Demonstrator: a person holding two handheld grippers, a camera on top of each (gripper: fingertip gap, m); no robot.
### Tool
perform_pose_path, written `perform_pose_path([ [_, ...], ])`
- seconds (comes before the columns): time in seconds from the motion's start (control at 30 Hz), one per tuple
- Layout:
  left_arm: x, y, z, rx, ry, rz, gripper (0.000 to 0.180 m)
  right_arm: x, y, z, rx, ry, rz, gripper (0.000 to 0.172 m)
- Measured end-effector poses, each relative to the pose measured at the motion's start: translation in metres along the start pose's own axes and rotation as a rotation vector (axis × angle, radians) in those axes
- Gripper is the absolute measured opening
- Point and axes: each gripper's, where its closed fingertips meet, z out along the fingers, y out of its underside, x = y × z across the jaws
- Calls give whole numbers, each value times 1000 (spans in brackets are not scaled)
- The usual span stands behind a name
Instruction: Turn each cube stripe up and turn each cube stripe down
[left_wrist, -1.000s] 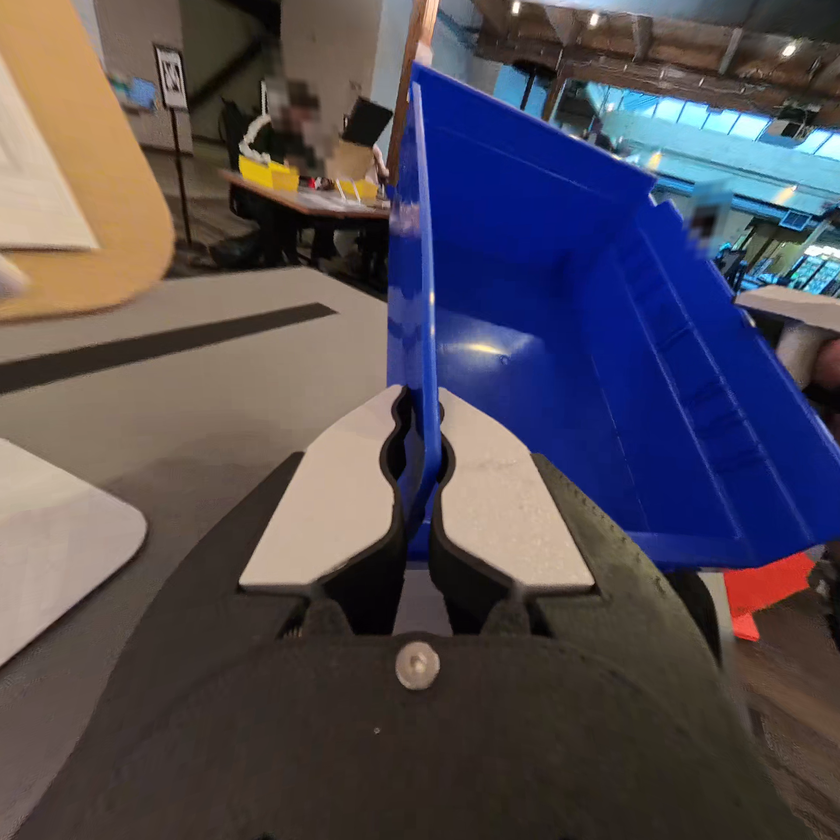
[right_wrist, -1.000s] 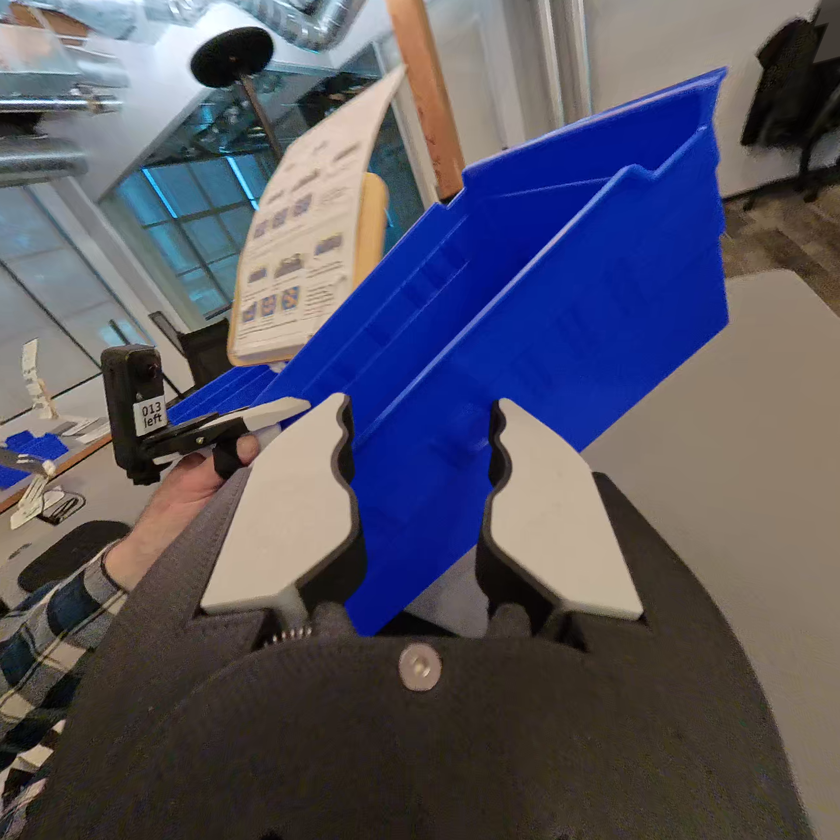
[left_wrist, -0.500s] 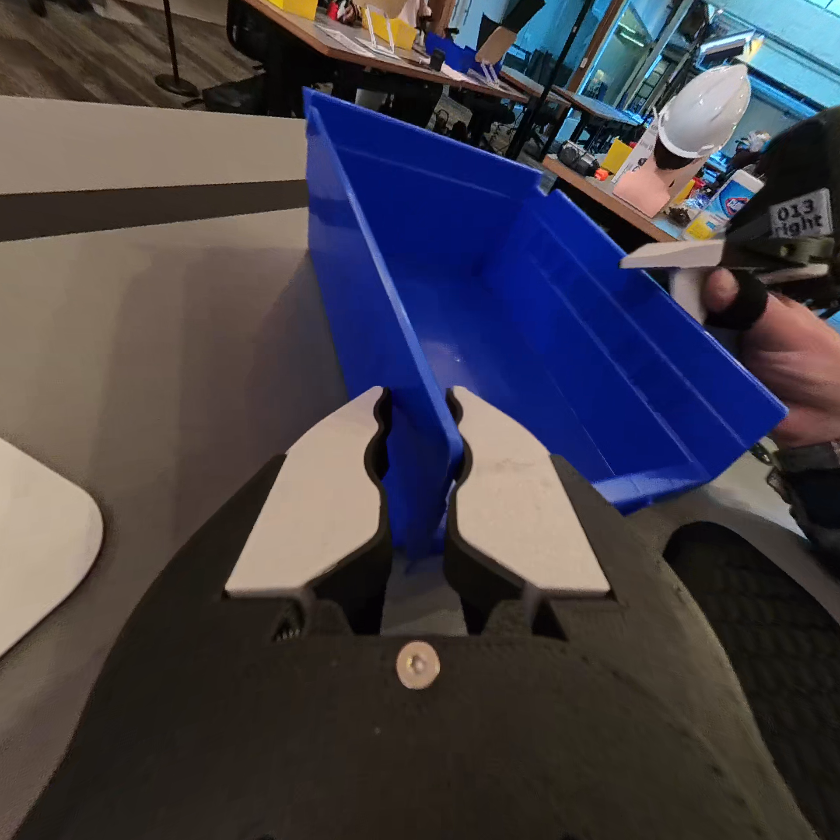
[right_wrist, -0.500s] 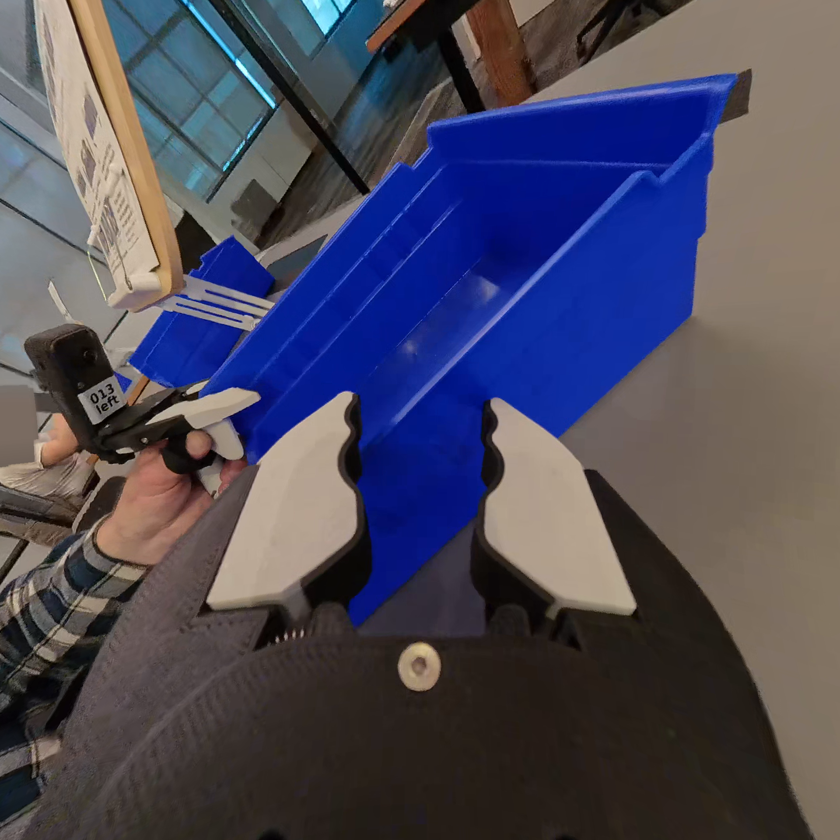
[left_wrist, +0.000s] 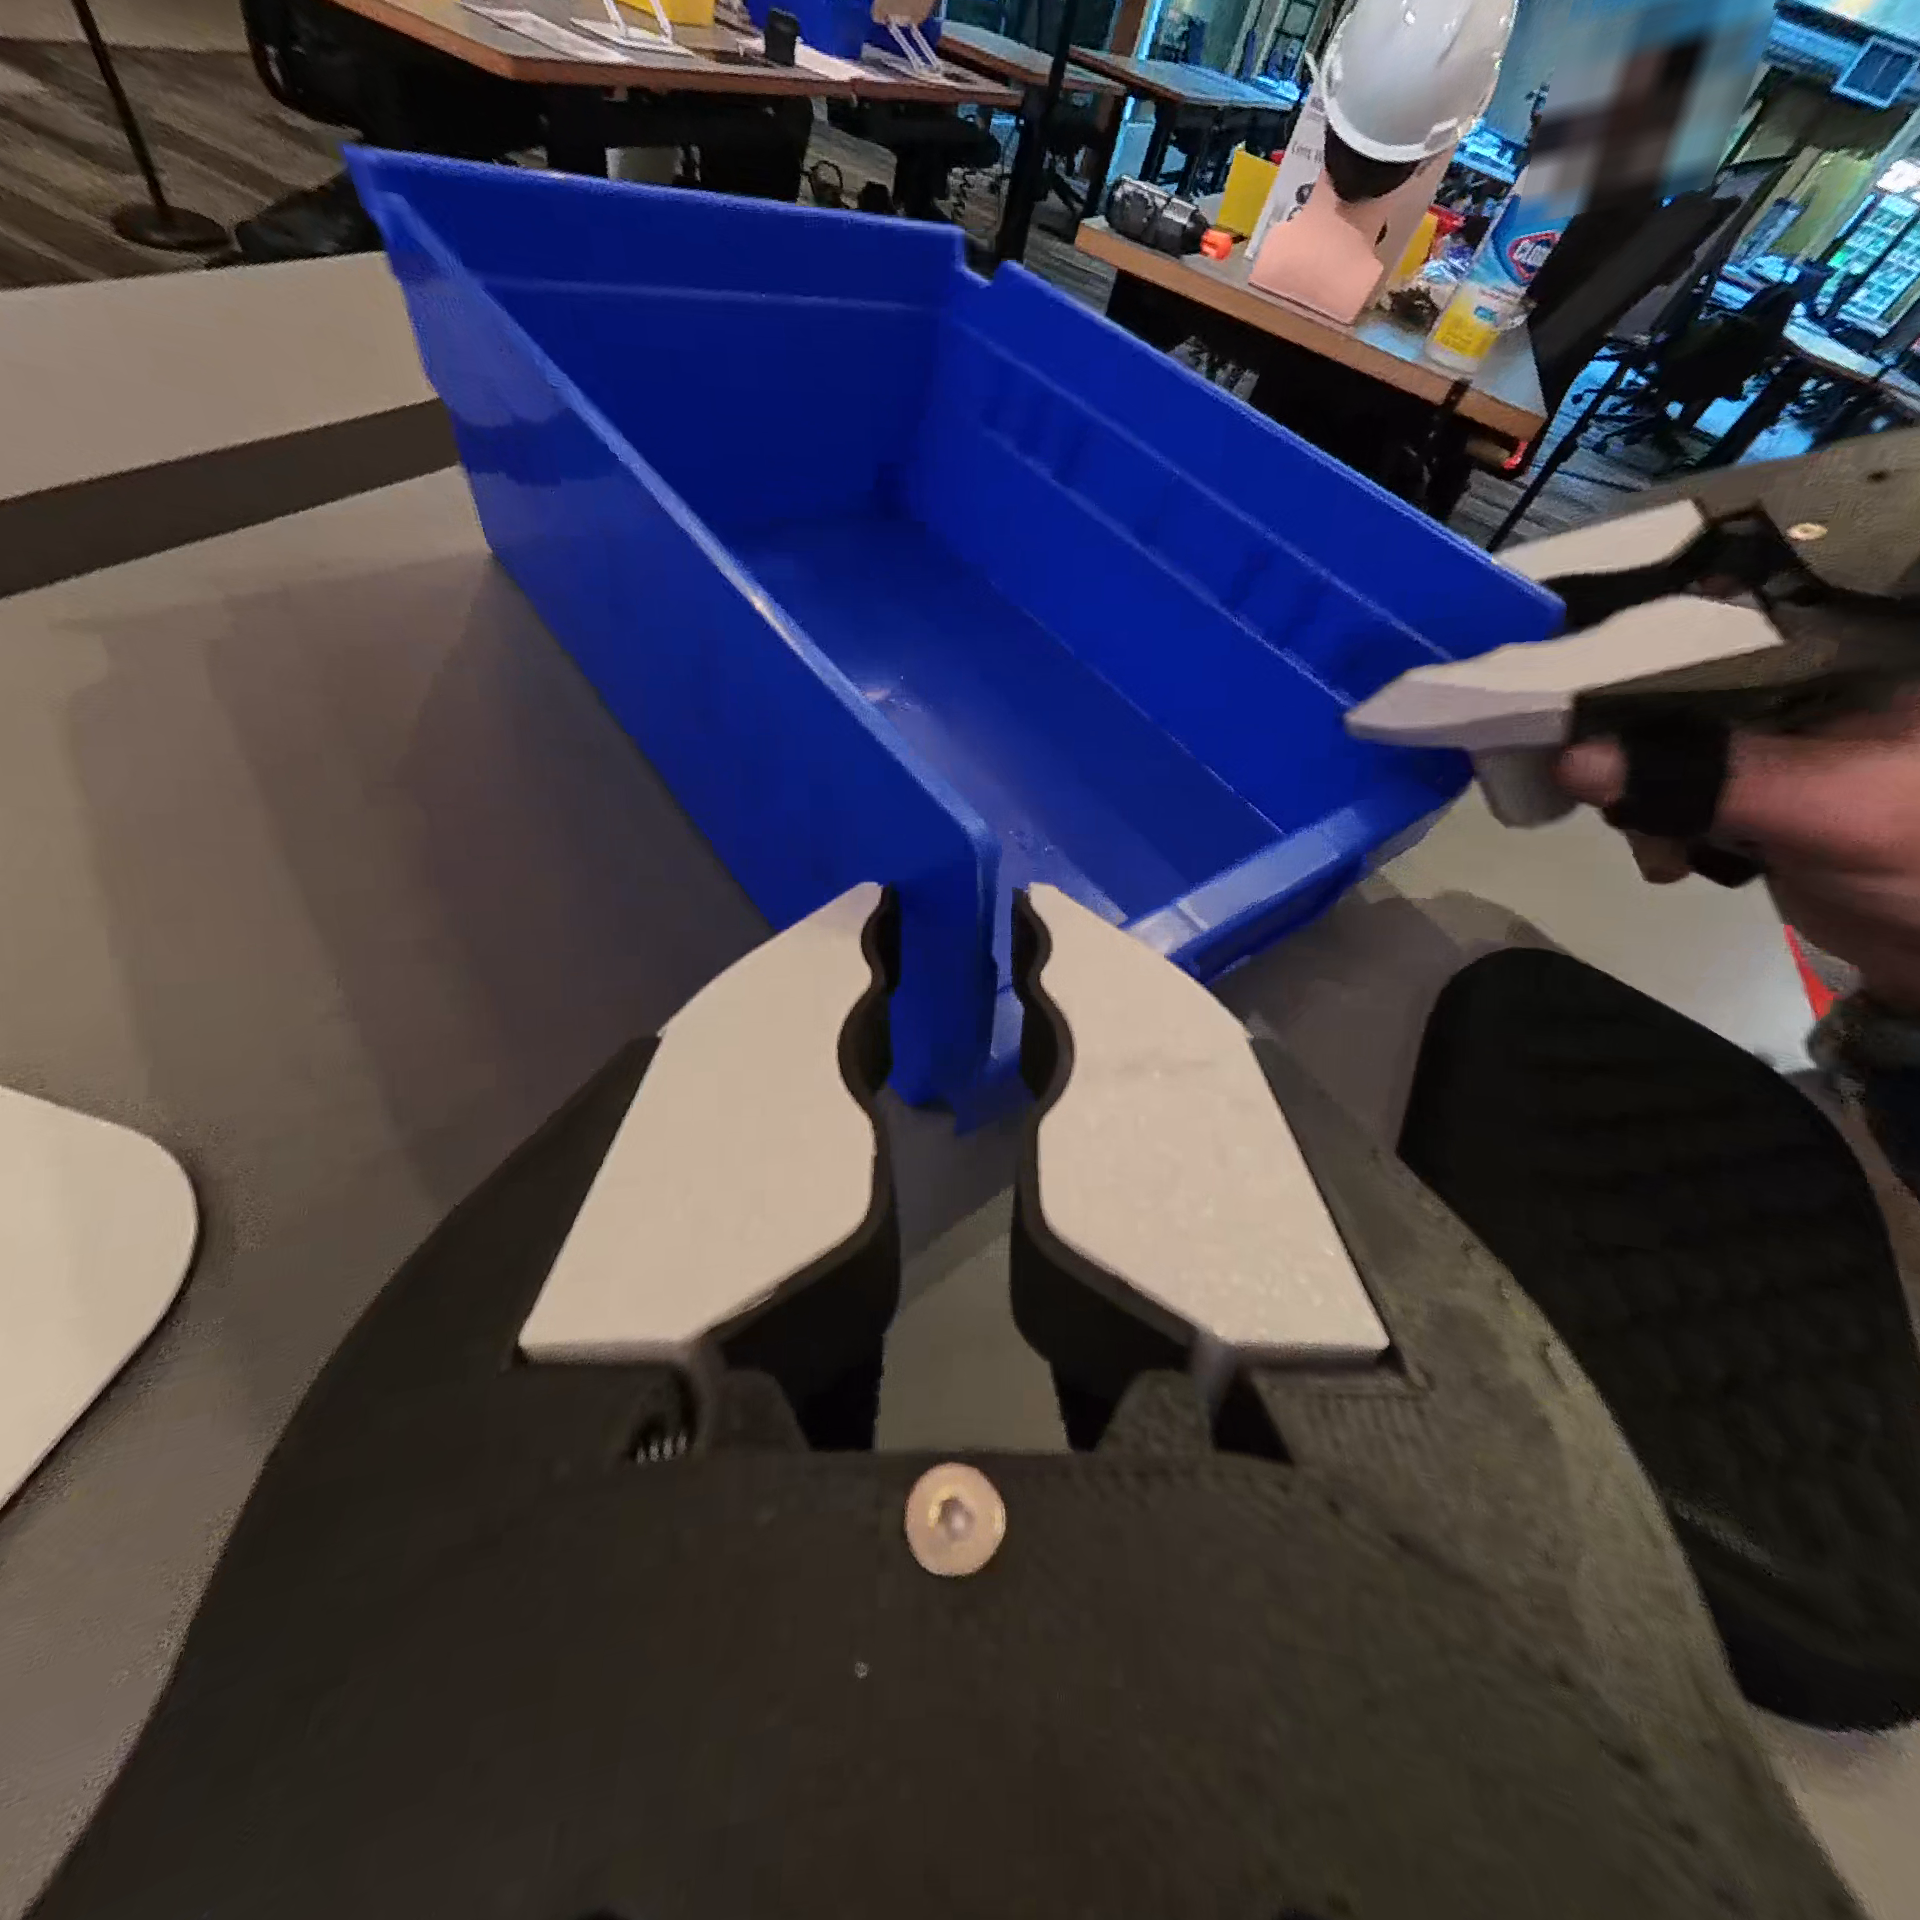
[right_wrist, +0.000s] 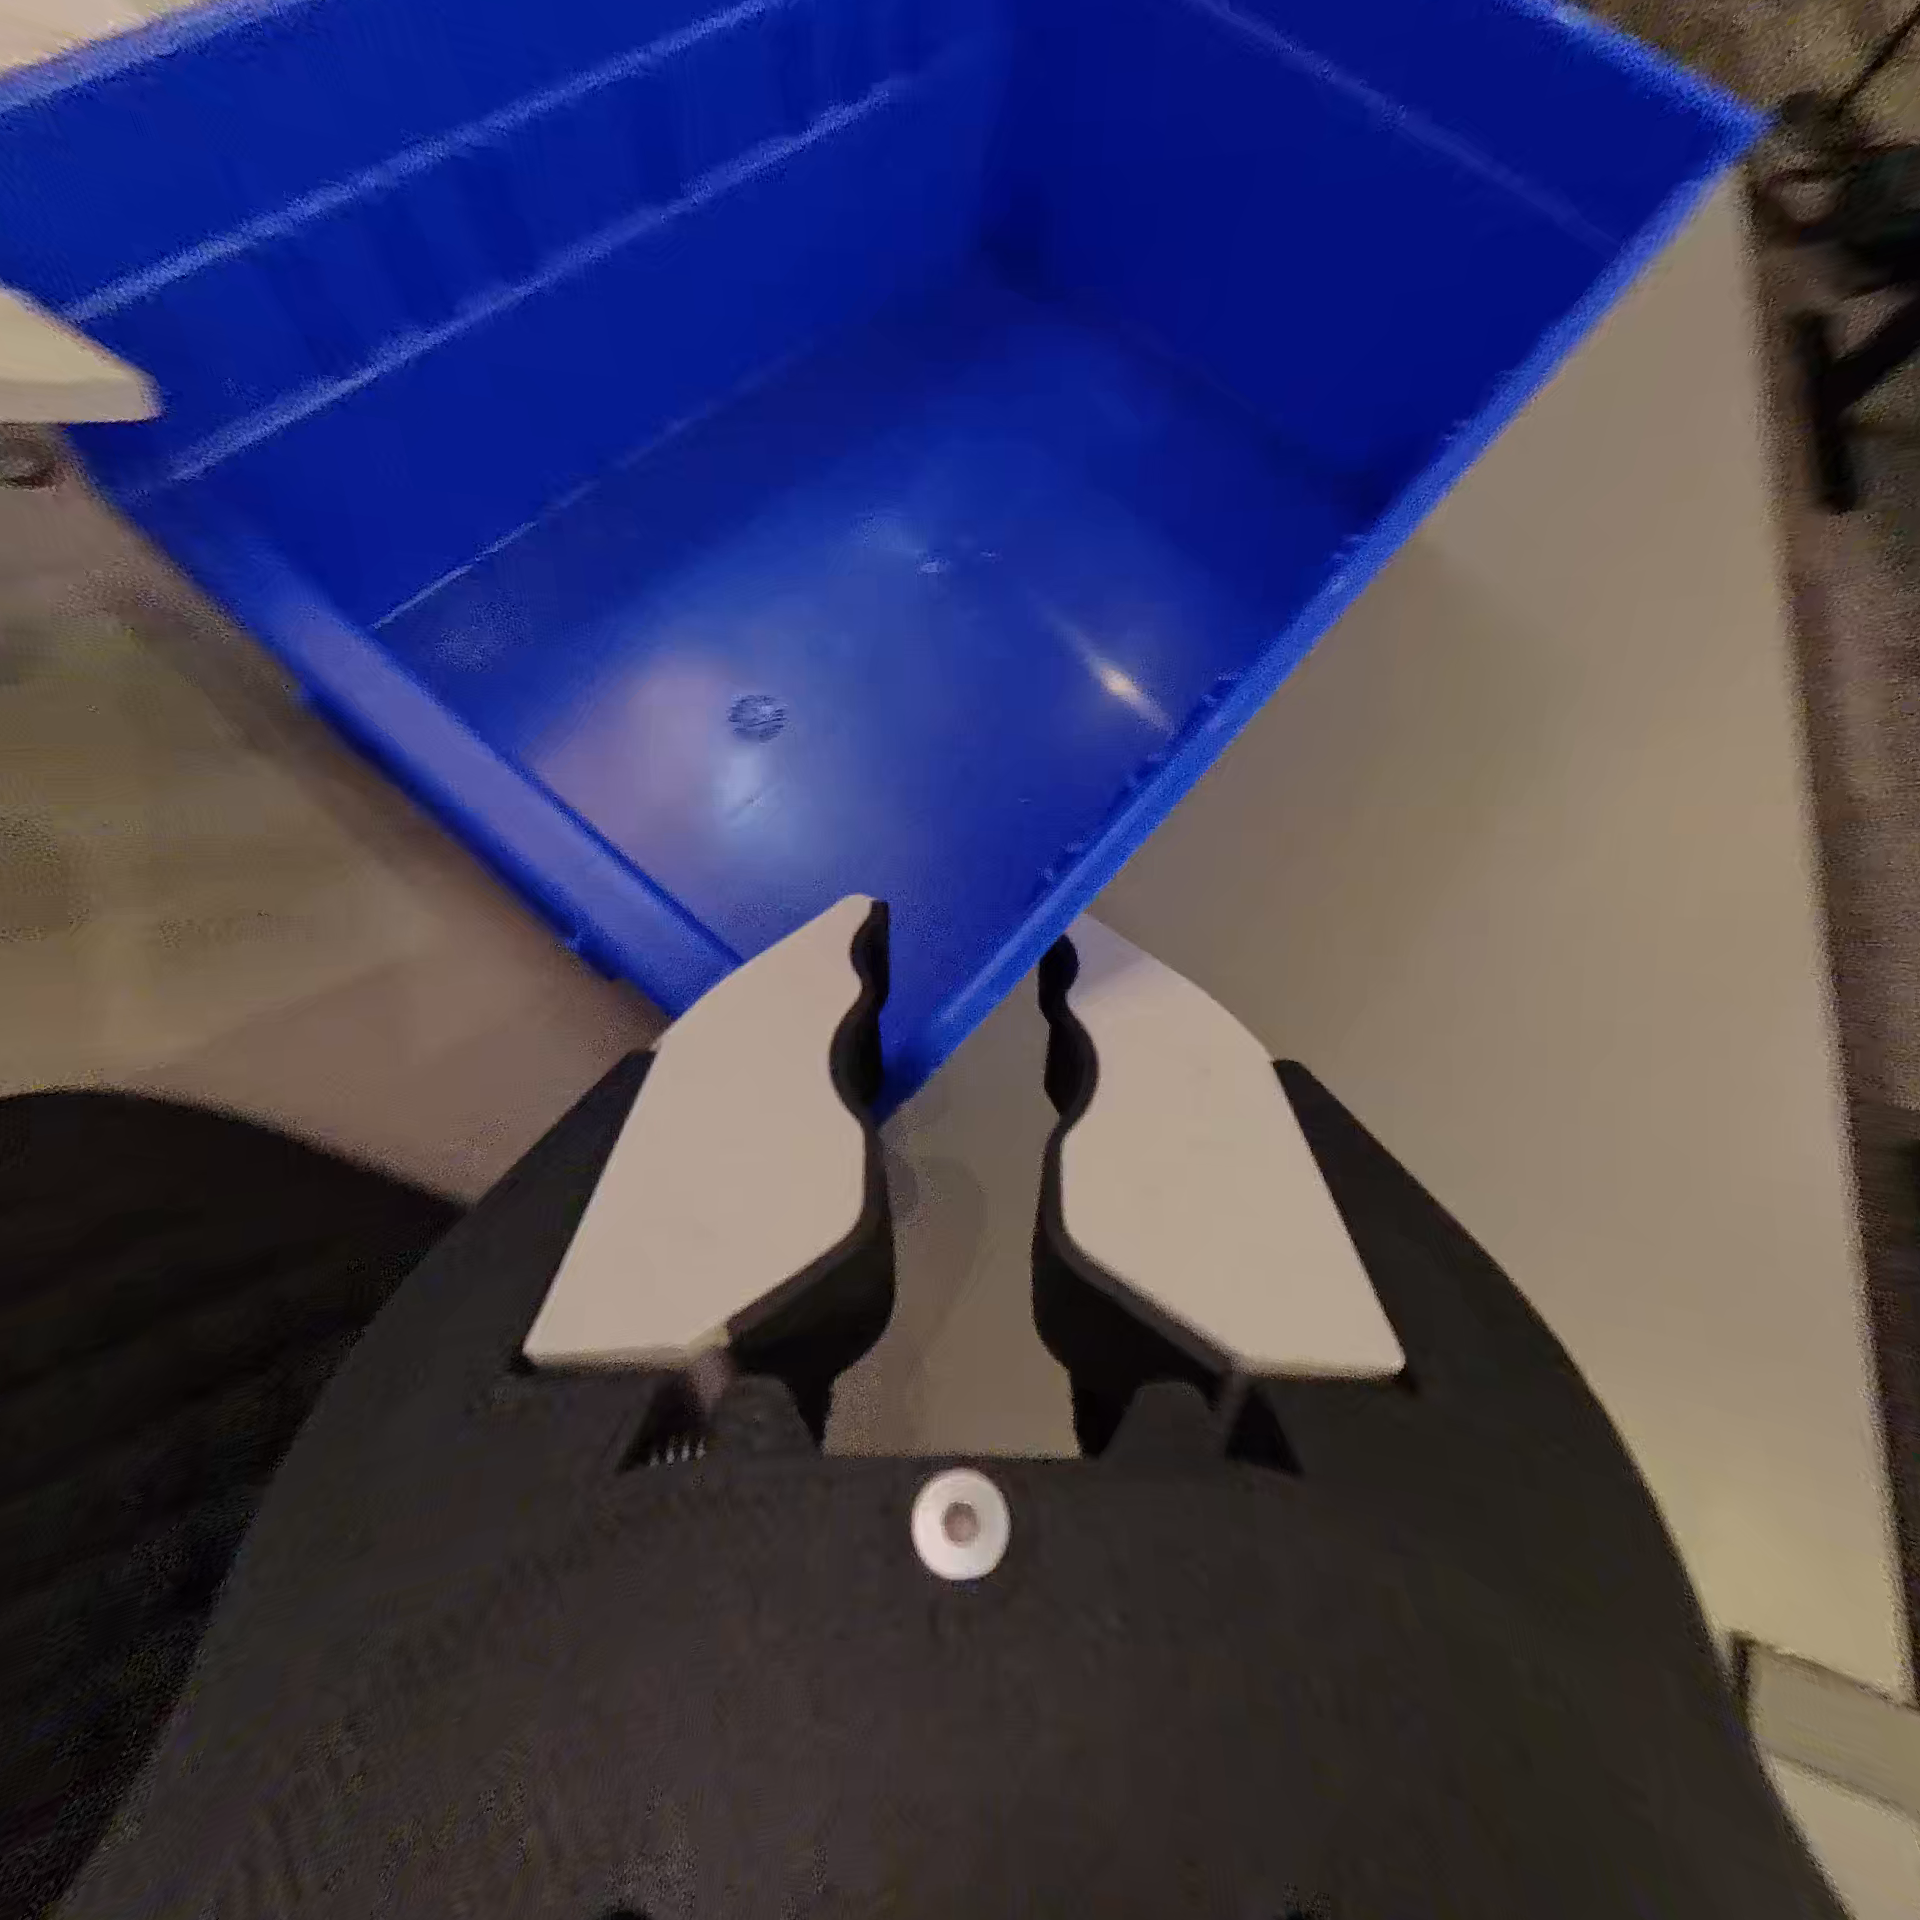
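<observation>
Left wrist view: both grippers' fingers straddle blue bin (left_wrist: 727, 582) corners, ungripped.

Blue bin (right_wrist: 935, 436) running off the right wrist view's top and left edges, mosaic patch (left_wrist: 1621, 94) covering a background figure, distant desk clutter (left_wrist: 1455, 281) blurring together.

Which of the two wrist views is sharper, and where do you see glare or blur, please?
Left wrist view: sharper, with crisp rims on the blue bin and slight smearing along its far left edge. Right wrist view: softer overall with motion blur, and pale glare patches on the bin floor. Both bend straight lines toward the edges, wide-angle style.
</observation>
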Motion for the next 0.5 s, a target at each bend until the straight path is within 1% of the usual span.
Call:
perform_pose_path([
  [0.07, 6, 0, 5, 2, -3, 16, 20, 20, -5, 11, 4, 38, -4, 20],
  [0.17, 7, -4, 18, 11, -27, 18, 21, 46, -18, 32, -11, 21, 2, 14],
  [0.27, 0, -12, 37, 27, -36, -27, 22, 74, -35, 58, -24, 8, 1, 9],
  [0.33, -5, -19, 51, 40, -39, -69, 23, 91, -45, 75, -15, -12, 36, 7],
  [0.4, -10, -24, 62, 52, -45, -96, 23, 104, -53, 87, -29, 3, 25, 5],
  [0.5, -21, -30, 70, 62, -63, -109, 23, 112, -61, 98, -20, -9, 38, 5],
])
